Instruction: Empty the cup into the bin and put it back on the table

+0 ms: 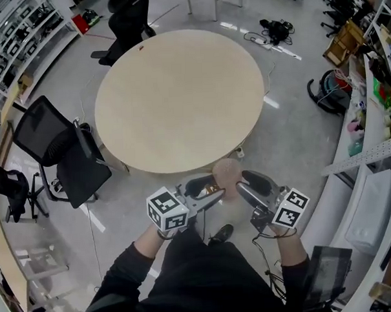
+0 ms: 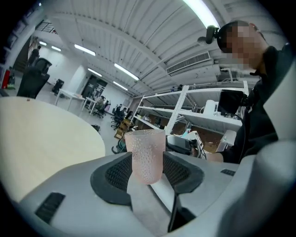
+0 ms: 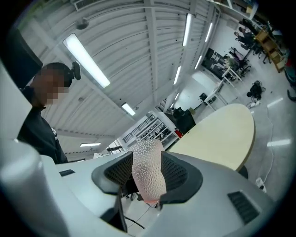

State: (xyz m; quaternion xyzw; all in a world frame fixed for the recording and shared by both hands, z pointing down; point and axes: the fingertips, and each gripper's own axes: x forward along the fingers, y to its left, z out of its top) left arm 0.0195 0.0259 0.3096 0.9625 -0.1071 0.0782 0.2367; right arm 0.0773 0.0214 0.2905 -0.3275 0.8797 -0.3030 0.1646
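A pink dimpled cup (image 1: 226, 172) hangs in the air just off the near edge of the round beige table (image 1: 180, 101). My two grippers face each other with the cup between them. In the head view the left gripper (image 1: 214, 189) comes in from the left and the right gripper (image 1: 241, 186) from the right. In the left gripper view the cup (image 2: 147, 155) stands upright between the dark pads of the left gripper (image 2: 147, 172), which is shut on it. In the right gripper view the cup (image 3: 147, 162) leans, with the right gripper (image 3: 148, 183) shut on it. What the cup holds is hidden.
A black office chair (image 1: 59, 151) stands left of the table and another (image 1: 128, 22) at its far side. Shelving (image 1: 375, 112) with clutter runs along the right. A dark box-like thing (image 1: 327, 272) sits by my right elbow. Cables (image 1: 274, 31) lie on the floor.
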